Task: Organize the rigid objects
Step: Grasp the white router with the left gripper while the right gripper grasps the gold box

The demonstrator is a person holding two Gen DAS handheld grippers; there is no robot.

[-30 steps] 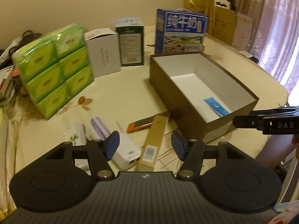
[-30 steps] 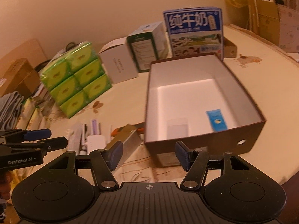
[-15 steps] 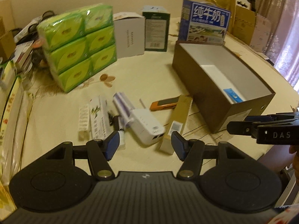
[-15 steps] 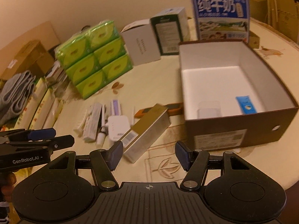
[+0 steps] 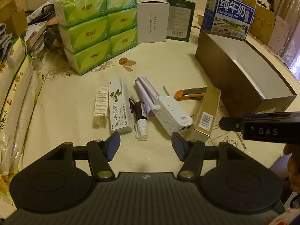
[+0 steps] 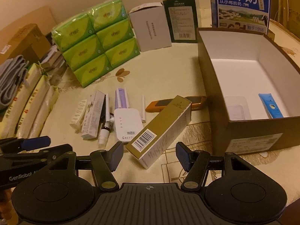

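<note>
- The brown box (image 6: 249,131) stood on the right of the table (image 6: 168,75), and only two things lay inside it: a blue tube (image 6: 271,106) near its right wall and a clear flat tray (image 6: 236,108) beside that.
- By my judgement the sorting had barely begun; most of the small things were waiting on the table to the left of the box.
- Left to move: the gold carton (image 6: 159,129) nearest my right claw (image 6: 149,154), the white router (image 6: 127,122), the orange device (image 6: 176,103), the purple case (image 6: 121,97), the green-print carton (image 5: 119,105), the small spray bottle (image 5: 140,116) and the white pill strip (image 5: 100,106).
- My right claw was spread wide and empty, just short of the gold carton's barcode end.
- My left claw (image 5: 145,144) was likewise wide apart and empty, near the spray bottle and router.
- The tissue packs (image 5: 97,24) and upright boxes at the far side looked like background to me.
</note>
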